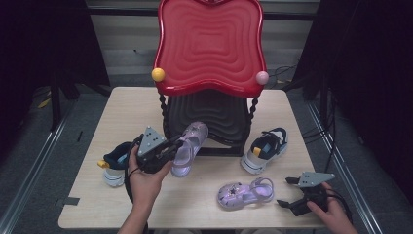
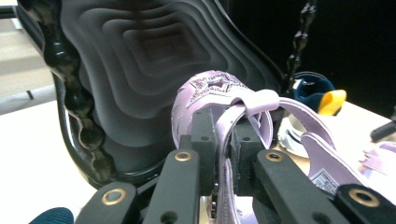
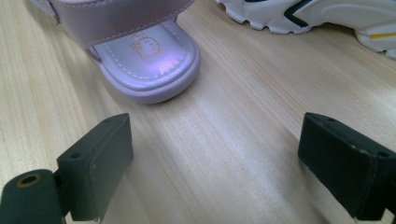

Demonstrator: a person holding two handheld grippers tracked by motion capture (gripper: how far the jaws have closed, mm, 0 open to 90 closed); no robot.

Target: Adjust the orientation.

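- High view: the left gripper point(image 1: 171, 146) holds a lilac sandal point(image 1: 189, 146) up at the black lower shelf point(image 1: 214, 117), mid-table.
- Left gripper view: jaws pinch the sandal's strap point(image 2: 229, 135); so thin a hold could let it swing or slip free.
- Right gripper view: jaws spread wide over bare table point(image 3: 224, 154), just short of the second sandal point(image 3: 149, 60).

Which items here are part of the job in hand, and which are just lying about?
In the job:
- held sandal, clamped at its side in the left gripper
- black lower shelf of the rack, which the sandal's toe points toward
- second sandal, flat on the table near the open right gripper, likely next

Lying about:
- left sneaker
- right sneaker
- red top shelf
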